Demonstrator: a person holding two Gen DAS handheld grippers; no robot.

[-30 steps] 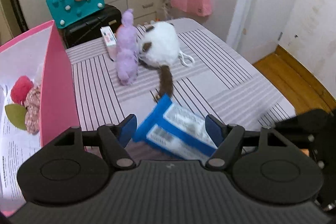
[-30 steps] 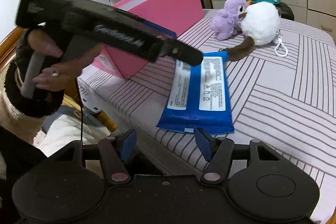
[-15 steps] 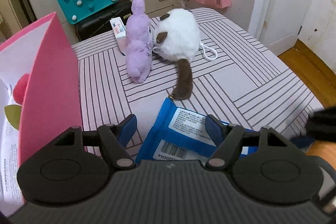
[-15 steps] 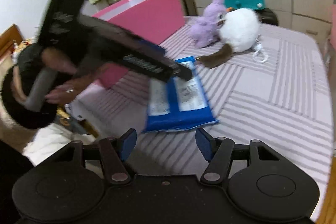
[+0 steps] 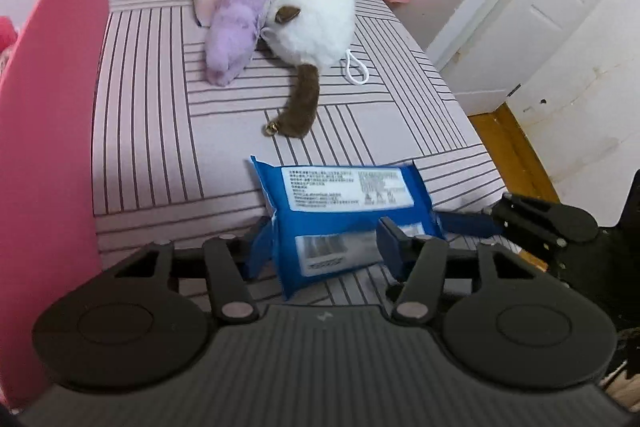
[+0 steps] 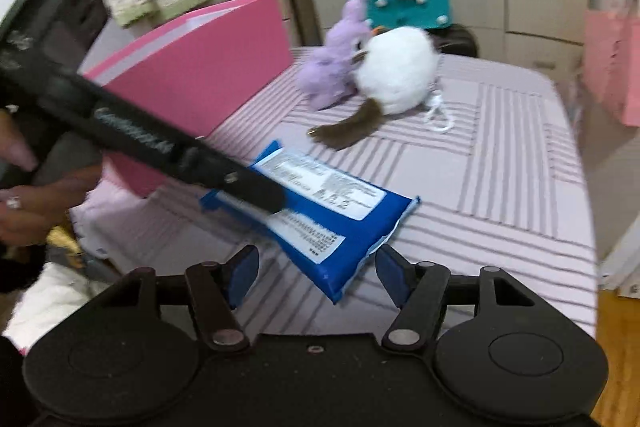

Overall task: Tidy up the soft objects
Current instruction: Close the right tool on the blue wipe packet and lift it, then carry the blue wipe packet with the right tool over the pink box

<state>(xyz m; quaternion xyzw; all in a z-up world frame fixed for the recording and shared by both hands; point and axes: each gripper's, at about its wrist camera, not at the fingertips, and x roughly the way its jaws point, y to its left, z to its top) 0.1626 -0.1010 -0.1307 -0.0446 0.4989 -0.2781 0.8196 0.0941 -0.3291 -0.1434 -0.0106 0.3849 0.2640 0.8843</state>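
Your left gripper [image 5: 324,247] has just been closing and pinches the blue wipes pack [image 5: 340,211] at the striped tabletop's [image 5: 160,131] 6 o'clock edge. Right gripper [image 6: 316,271] spread, empty. Pink box [image 5: 52,107] crowds 9 o'clock; open tabletop toward 3.

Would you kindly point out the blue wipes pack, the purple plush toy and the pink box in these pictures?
blue wipes pack [image 5: 344,187], left wrist view, on its white printed label.
purple plush toy [image 5: 240,7], left wrist view, on the middle of its body.
pink box [image 6: 208,67], right wrist view, on its outer side wall.
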